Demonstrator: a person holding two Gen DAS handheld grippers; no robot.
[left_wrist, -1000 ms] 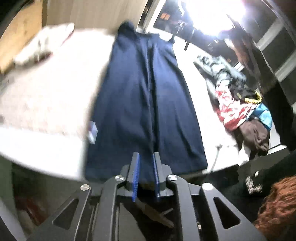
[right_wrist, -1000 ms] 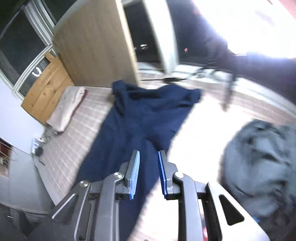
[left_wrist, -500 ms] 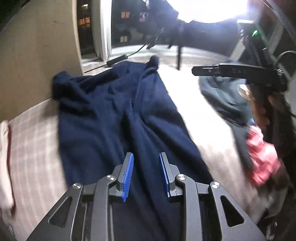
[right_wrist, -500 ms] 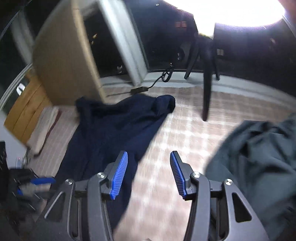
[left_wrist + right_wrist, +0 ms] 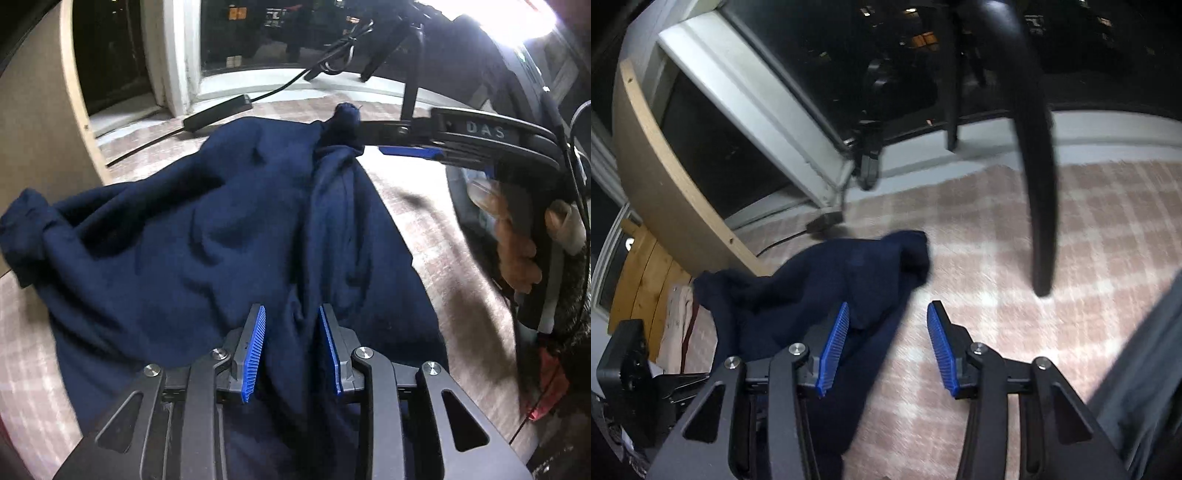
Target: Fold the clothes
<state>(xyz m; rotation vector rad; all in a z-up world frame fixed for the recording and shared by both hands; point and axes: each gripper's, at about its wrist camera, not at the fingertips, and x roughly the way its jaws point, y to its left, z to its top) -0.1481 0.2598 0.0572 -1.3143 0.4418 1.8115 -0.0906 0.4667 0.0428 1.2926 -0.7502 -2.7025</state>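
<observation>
A navy garment (image 5: 177, 236) lies rumpled on the pink plaid bed cover (image 5: 413, 206), its far corner bunched near the window sill. My left gripper (image 5: 291, 314) hovers over the garment's middle with its jaws opening. A ridge of navy cloth shows between the blue pads (image 5: 255, 347), which do not press on it. In the right wrist view the garment (image 5: 812, 288) lies at the left. My right gripper (image 5: 889, 306) stands open over its right edge and the plaid cover, jaws closing slightly, nothing gripped. The right gripper (image 5: 373, 138), held in a hand (image 5: 517, 251), reaches the garment's far corner.
A black stand leg (image 5: 1038, 184) hangs over the cover at the right. A grey garment (image 5: 1145, 369) lies at the right edge. A power strip (image 5: 218, 112) and cable lie by the window. A wooden panel (image 5: 665, 192) and a white folded cloth (image 5: 677, 321) are at the left.
My left gripper let go of the garment's near hem, opened and moved forward over its middle. My right gripper opened wide and sank toward the garment's far corner.
</observation>
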